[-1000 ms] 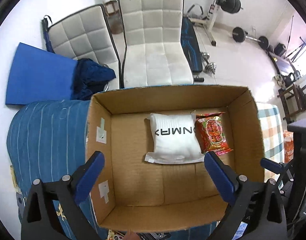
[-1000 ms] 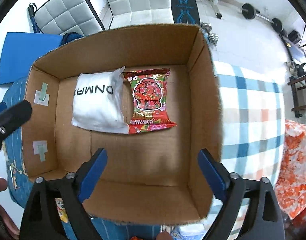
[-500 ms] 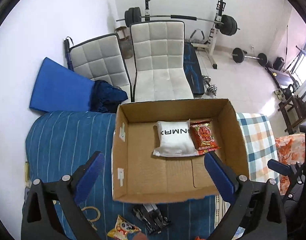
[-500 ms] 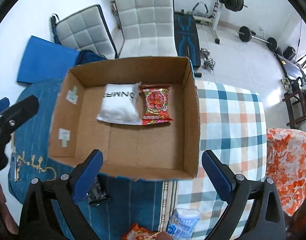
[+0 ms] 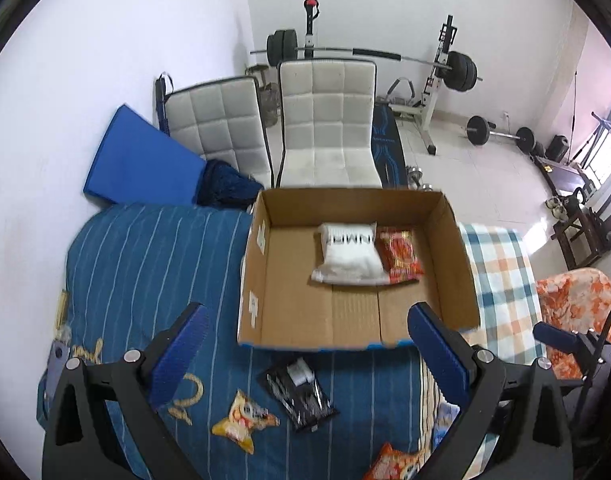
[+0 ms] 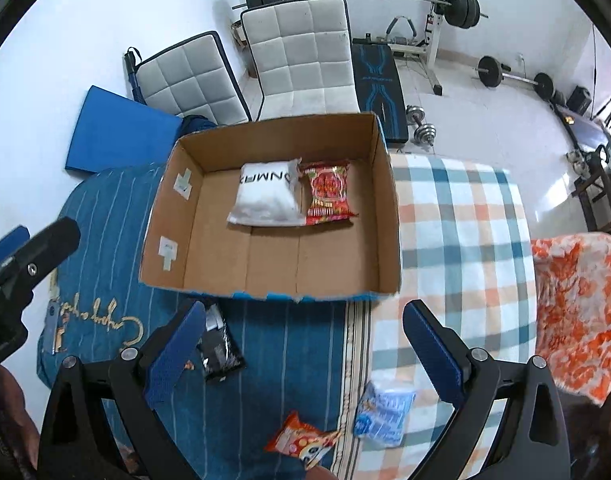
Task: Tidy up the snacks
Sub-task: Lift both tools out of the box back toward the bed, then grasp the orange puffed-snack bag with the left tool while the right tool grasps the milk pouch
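Observation:
An open cardboard box [image 5: 261, 280] [image 6: 387, 216] lies on the bed and holds a white packet [image 5: 347, 260] [image 6: 267, 198] beside a red snack packet [image 5: 399, 256] [image 6: 328, 194]. On the blue blanket in front of it lie a black packet [image 5: 299, 394] [image 6: 219, 350], a yellow snack packet [image 5: 241, 422], an orange packet [image 5: 393, 460] [image 6: 299, 440] and a light blue packet [image 6: 383, 410]. My left gripper [image 5: 309, 354] hovers open above the near side of the box. My right gripper [image 6: 303, 350] is open too, held above the loose packets. Neither has anything between its fingers.
A plaid blanket [image 6: 457, 216] and an orange floral cloth [image 6: 577, 304] cover the bed's right side. Two white padded chairs [image 5: 325, 124], a blue mat [image 5: 137, 160] and a barbell rack [image 5: 445, 72] stand beyond the bed. A hand [image 6: 9, 416] shows at the lower left.
Both grippers have pulled up and back from inside the box. The box has shrunk in view and the loose packets on the blanket have come into sight. Both stay open.

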Demonstrator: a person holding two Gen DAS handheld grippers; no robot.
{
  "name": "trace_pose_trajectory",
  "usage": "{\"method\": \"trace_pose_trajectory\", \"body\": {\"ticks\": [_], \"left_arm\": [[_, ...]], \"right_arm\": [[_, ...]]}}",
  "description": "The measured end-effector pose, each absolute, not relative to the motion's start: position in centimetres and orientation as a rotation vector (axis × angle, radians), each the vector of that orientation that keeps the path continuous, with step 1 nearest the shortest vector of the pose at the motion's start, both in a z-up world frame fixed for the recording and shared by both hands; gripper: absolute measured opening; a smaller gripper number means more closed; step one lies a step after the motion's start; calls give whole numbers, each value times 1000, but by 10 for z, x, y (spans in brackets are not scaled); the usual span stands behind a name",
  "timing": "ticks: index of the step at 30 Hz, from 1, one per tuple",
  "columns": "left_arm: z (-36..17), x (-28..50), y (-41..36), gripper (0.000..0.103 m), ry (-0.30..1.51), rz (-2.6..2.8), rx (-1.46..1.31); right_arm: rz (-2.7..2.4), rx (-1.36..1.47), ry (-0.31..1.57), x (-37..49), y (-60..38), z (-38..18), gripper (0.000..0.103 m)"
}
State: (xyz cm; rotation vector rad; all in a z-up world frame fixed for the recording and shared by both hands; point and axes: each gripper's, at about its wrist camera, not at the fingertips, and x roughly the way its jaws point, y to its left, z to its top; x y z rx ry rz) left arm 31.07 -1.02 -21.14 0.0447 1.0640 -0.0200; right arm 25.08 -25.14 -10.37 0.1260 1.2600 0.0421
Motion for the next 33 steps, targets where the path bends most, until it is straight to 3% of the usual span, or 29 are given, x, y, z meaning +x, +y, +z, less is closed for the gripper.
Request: {"method": "trace_pose_trajectory", "body": {"ticks": [6, 17, 24, 26, 28, 30, 33], "left_arm": [[-256, 272, -21, 102, 1212, -70, 54], [-409, 203, -90, 102, 1637, -250, 146], [-481, 188, -134, 102, 1797, -361, 211], [-496, 187, -142, 97, 1821, -366, 228], [-505, 187, -147, 74, 1834, -377, 234], [-510, 187, -148, 62, 1854, -374, 220], [-505, 191, -141, 60, 1818, -323, 201]], "right_arm": [[6, 148, 1334, 211, -276, -125, 101], [-141, 239, 1650, 121, -356, -242, 101], [-192, 314, 1705, 82, -383, -272, 101], [-200, 317, 1708, 78, -386, -279, 101], [-201, 326, 1711, 76, -387, -283, 101], [-197, 344, 1711, 77, -388, -287, 101], [-186, 357, 1709, 81, -386, -292, 101]]}}
